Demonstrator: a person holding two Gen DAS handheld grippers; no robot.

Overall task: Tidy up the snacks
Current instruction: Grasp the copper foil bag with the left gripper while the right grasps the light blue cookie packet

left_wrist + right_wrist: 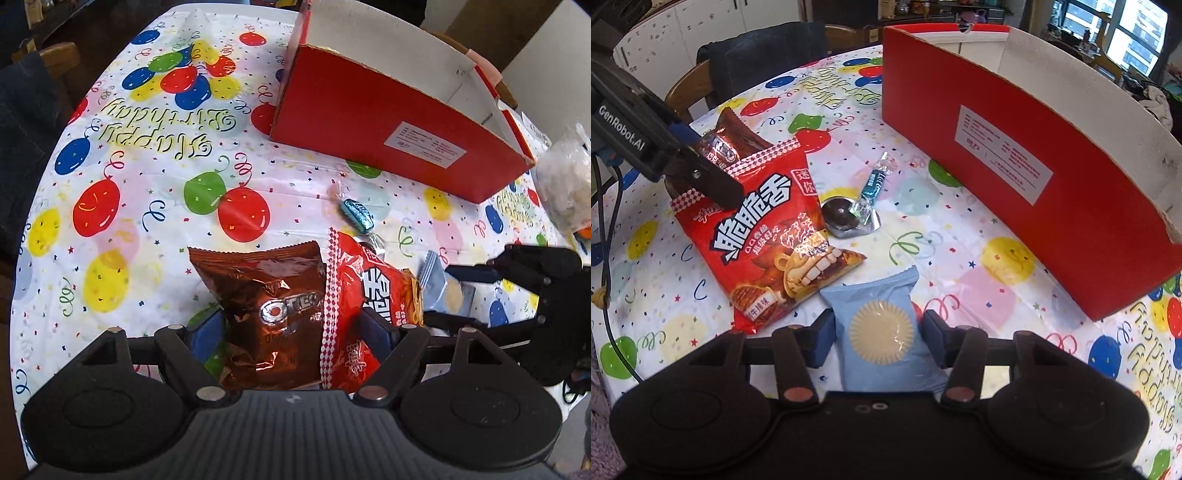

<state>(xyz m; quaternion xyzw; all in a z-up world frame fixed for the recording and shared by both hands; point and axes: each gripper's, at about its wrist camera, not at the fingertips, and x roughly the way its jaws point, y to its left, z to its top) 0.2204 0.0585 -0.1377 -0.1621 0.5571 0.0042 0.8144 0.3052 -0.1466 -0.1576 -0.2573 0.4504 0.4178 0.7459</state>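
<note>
A brown Oreo packet [273,295] lies on the balloon tablecloth, with a red crisp bag [354,291] overlapping its right side. My left gripper [293,326] is open and straddles both, one finger on each side. From the right wrist view the left gripper [709,166] hovers over the top of the red crisp bag [764,236]. A light blue cracker packet [882,332] lies between the fingers of my right gripper [879,339], whose pads stand close to its sides without squeezing it. The open red box [1015,166] stands behind.
A blue-wrapped candy [873,182] and a dark round chocolate cup [842,216] lie between the red bag and the box. A clear plastic bag [565,184] sits at the far right. A wooden chair [698,88] stands at the table's far edge.
</note>
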